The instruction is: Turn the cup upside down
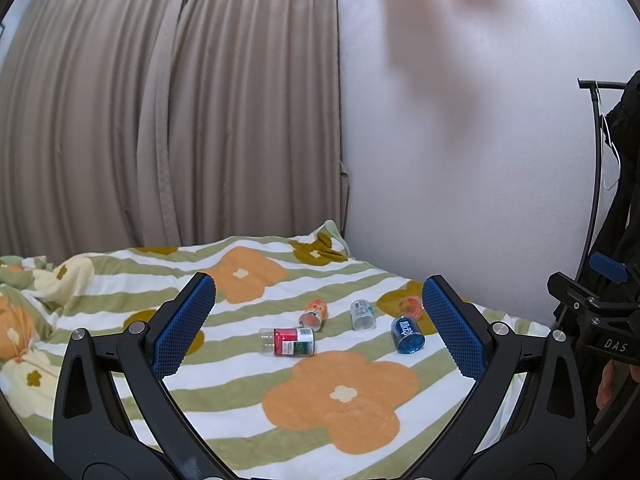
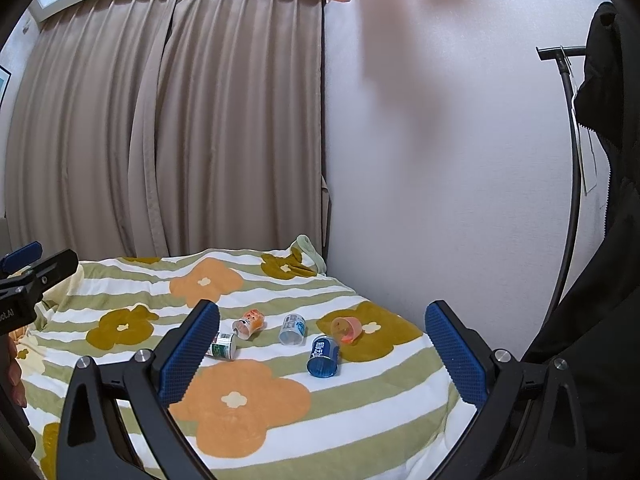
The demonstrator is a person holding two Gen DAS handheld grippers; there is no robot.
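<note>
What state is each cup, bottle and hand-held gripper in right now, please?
Left hand-held gripper: open, empty.
Right hand-held gripper: open, empty.
Blue cup: on its side.
Pink cup: on its side.
Clear cup: tipped over.
Orange bottle: lying down.
Red-labelled bottle: lying down.

Five small cups are seen lying on their sides: a blue cup (image 2: pixel 323 357) at 3 o'clock, a clear one (image 2: pixel 293 329) centrally, a pink one (image 2: pixel 346 329) at 2 o'clock.
</note>
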